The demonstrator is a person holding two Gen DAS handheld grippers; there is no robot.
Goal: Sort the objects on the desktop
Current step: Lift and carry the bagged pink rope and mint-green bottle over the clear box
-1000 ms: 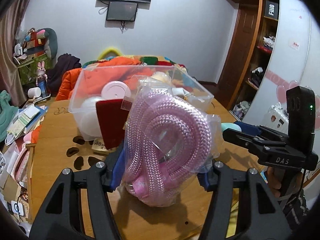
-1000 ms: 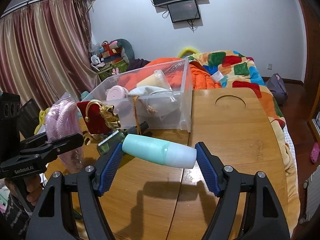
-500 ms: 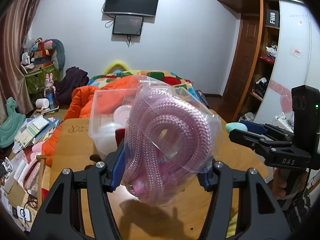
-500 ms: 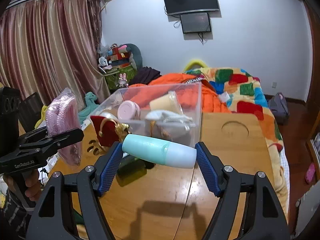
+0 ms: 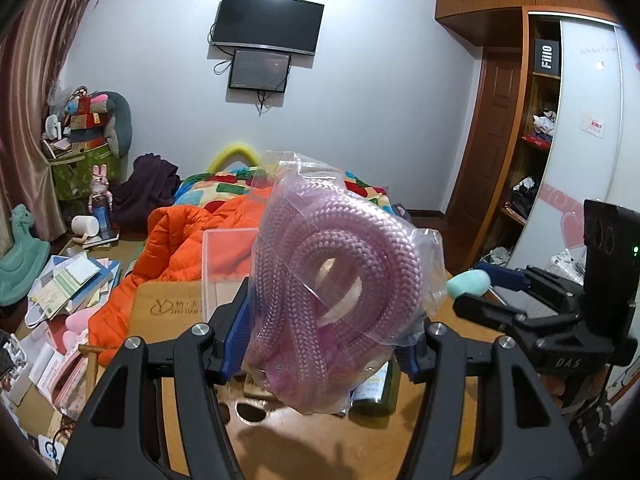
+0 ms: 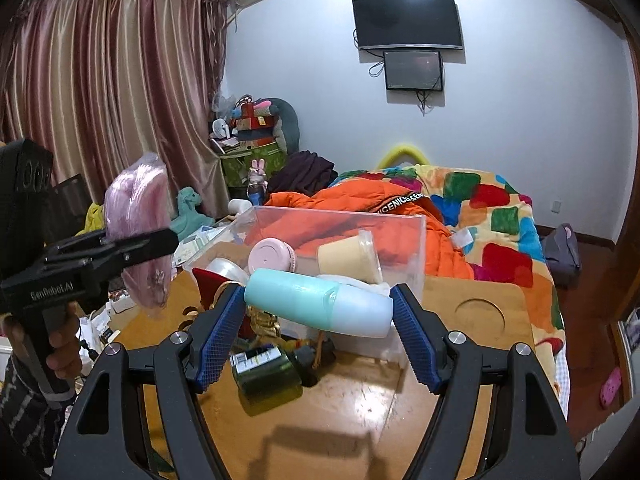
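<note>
Both loads have risen above the table (image 6: 400, 408); left hand-held gripper (image 5: 320, 340) pinches the bagged rope (image 5: 336, 280); right hand-held gripper (image 6: 318, 312) pinches the bottle (image 6: 318, 302)

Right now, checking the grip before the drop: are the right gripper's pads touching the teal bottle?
Touching. The right wrist view shows both blue pads of the right gripper pressed against the ends of the teal bottle, held above the table.

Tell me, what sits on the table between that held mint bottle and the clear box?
In the right wrist view, a red pouch with gold trim lies between the mint bottle and clear box.
</note>
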